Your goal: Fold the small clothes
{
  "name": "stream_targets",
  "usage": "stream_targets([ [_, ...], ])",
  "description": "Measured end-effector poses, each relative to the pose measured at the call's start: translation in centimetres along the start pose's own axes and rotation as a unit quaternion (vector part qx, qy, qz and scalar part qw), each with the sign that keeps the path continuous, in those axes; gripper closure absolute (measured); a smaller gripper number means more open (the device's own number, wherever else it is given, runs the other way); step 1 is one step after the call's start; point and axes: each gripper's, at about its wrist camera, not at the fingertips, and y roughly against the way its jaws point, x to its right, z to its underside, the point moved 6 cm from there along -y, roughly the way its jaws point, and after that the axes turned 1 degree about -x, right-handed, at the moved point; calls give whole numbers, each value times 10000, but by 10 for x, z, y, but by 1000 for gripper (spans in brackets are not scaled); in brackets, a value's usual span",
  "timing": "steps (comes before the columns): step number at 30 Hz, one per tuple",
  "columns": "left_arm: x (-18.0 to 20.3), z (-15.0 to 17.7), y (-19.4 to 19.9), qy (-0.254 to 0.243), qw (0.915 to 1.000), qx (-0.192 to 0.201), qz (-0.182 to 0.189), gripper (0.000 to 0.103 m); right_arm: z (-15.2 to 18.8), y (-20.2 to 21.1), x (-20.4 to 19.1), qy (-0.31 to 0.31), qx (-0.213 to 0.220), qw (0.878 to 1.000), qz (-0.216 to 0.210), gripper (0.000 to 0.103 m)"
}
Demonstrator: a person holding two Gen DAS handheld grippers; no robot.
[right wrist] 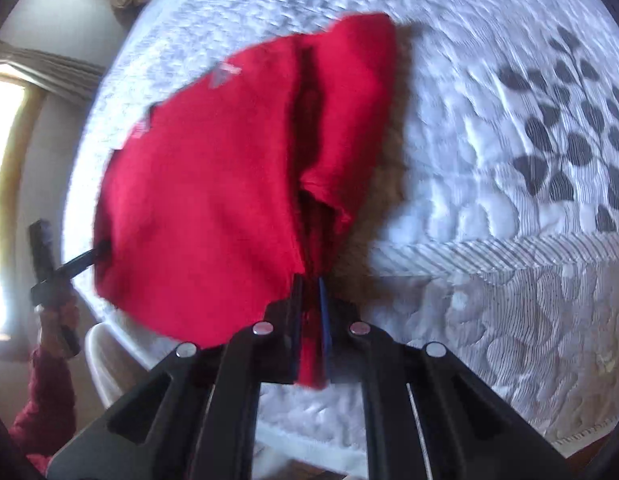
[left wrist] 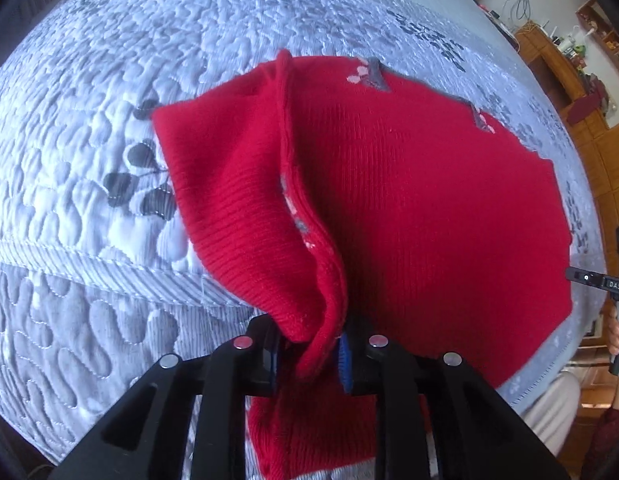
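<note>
A small red knit garment with grey and pink patches lies partly spread on a quilted grey-white bedspread. My left gripper is shut on a bunched fold at its near edge, and the cloth rises from the bed into the jaws. In the right wrist view, blurred, the same garment hangs from my right gripper, which is shut on a thin edge between its blue pads. The garment's far end reaches the left gripper's black fingers. Part of the right-hand tool shows past the garment's right edge.
The bedspread carries dark leaf prints and a ribbed seam. Wooden shelves with small items stand beyond the bed. A bright window with a curtain is at the far left. A person's hand and dark red sleeve show beside the bed.
</note>
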Motion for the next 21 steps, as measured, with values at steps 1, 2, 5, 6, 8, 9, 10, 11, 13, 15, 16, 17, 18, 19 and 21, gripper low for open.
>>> stream_targets([
  [1, 0, 1, 0, 23, 10000, 81, -18, 79, 0, -5, 3, -24, 4, 10000, 29, 96],
  [2, 0, 1, 1, 34, 9999, 131, -26, 78, 0, -10, 6, -90, 19, 10000, 23, 96],
  [5, -1, 4, 3, 32, 9995, 321, -3, 78, -1, -17, 8, -82, 91, 9998, 127, 96],
  [6, -2, 6, 4, 20, 9993, 364, -6, 78, -1, -17, 9, -113, 116, 9997, 167, 96],
  [8, -2, 7, 5, 8, 9991, 429, -39, 78, -1, -19, 6, -41, 159, 9994, 292, 96],
  [9, -1, 6, 5, 34, 9990, 445, -55, 78, 0, -19, 5, 22, 184, 9991, 377, 96],
  [10, -1, 6, 5, 64, 9989, 466, -75, 78, 0, -20, 3, 46, 211, 9987, 457, 96],
  [11, 0, 7, 5, 72, 9987, 487, -97, 78, 0, -20, 3, 33, 225, 9985, 493, 96],
  [13, 1, 7, 5, 51, 9985, 535, -141, 78, -1, -20, 2, -24, 253, 9983, 532, 96],
  [15, 2, 7, 5, 91, 9983, 564, -128, 78, -2, -20, 3, -69, 289, 9981, 543, 96],
  [16, 2, 7, 5, 123, 9983, 564, -112, 78, -2, -20, 2, -65, 315, 9979, 558, 95],
  [17, 3, 8, 7, 153, 9983, 560, -98, 77, -2, -18, 1, -57, 336, 9978, 571, 95],
  [18, 3, 8, 10, 188, 9983, 542, -138, 75, -2, -17, 1, -73, 350, 9978, 563, 91],
  [19, 3, 9, 12, 217, 9981, 536, -198, 68, -1, -12, 0, -113, 379, 9979, 521, 84],
  [21, 4, 11, 23, 235, 9974, 596, -336, 59, 4, 2, -1, -185, 461, 9978, 436, 59],
])
